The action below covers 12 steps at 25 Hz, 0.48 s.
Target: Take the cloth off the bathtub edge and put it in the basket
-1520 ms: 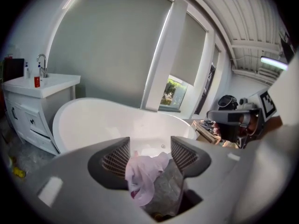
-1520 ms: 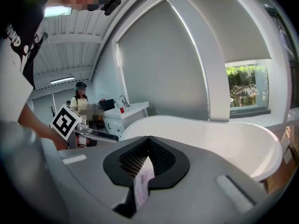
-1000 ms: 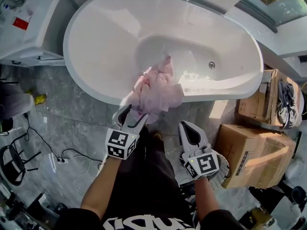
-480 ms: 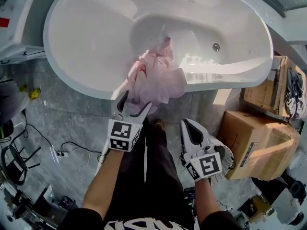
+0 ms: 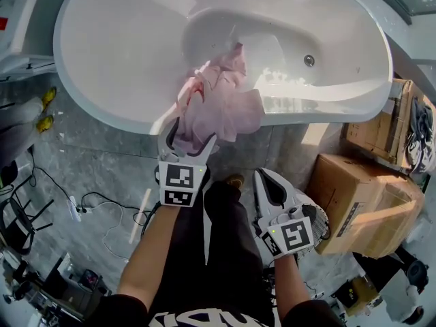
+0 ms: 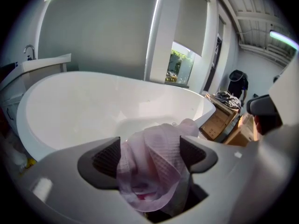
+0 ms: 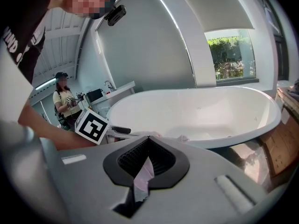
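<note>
A pale pink cloth (image 5: 214, 107) hangs over the near rim of the white bathtub (image 5: 102, 107). My left gripper (image 5: 193, 136) is just below the rim, and its jaws are opening. The cloth's (image 6: 154, 162) hanging fold lies between the spread pads, loose, so nothing is gripped. My right gripper (image 5: 269, 182) is lower, to the right of the person's legs, away from the cloth. Its pads (image 7: 148, 146) meet, and a thin pale sliver shows in the gap beneath them. A pale basket (image 5: 317, 225) lies on the floor, partly hidden behind the right gripper.
Cardboard boxes (image 5: 361, 203) stand on the floor to the right, one further back (image 5: 378, 125) with shoes (image 5: 417, 131) on top. Cables (image 5: 95, 210) trail over the grey floor at left. A person (image 7: 63, 101) stands far off by a counter.
My left gripper has risen from below the cloth and its jaws have spread around the hanging fold. The right gripper has barely moved.
</note>
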Tool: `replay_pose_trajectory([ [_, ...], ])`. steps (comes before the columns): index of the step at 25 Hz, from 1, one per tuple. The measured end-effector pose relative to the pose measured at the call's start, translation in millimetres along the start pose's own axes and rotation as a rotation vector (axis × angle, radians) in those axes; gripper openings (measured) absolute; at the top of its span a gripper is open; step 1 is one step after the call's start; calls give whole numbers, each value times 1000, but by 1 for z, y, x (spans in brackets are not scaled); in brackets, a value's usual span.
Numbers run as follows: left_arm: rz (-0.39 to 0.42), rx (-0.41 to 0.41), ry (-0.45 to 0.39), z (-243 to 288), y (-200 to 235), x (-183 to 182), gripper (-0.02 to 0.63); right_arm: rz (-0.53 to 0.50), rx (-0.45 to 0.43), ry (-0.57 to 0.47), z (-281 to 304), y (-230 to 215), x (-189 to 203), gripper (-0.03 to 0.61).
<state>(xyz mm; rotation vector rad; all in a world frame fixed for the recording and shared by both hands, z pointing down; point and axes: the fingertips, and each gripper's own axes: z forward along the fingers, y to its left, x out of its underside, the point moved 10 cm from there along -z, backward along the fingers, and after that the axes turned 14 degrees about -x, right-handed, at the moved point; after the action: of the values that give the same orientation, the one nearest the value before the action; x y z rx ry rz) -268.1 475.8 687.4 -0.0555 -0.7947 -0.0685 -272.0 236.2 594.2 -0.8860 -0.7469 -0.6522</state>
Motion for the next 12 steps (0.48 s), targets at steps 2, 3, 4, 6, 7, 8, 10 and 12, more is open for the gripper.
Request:
replay_pose_trajectory([
  [2, 25, -6, 0, 2, -5, 0, 376, 3, -2, 0, -3, -3, 1, 6],
  [3, 42, -11, -2, 4, -6, 0, 376, 5, -6, -1, -3, -4, 1, 6],
  [4, 62, -17, -5, 6, -7, 0, 376, 7, -9, -1, -4, -4, 2, 6],
  [6, 90, -29, -10, 9, -9, 1, 376, 14, -9, 1, -6, -6, 4, 6],
  [7, 97, -34, -12, 10, -9, 1, 376, 17, -6, 2, -8, -8, 6, 6],
  [8, 101, -41, -14, 11, -10, 1, 376, 21, -4, 2, -9, -10, 7, 6],
  [10, 107, -51, -18, 11, -11, 2, 376, 26, 0, -1, -12, -12, 9, 6],
  [12, 117, -47, -22, 11, -12, 3, 370, 30, 1, -1, -12, -13, 10, 6],
])
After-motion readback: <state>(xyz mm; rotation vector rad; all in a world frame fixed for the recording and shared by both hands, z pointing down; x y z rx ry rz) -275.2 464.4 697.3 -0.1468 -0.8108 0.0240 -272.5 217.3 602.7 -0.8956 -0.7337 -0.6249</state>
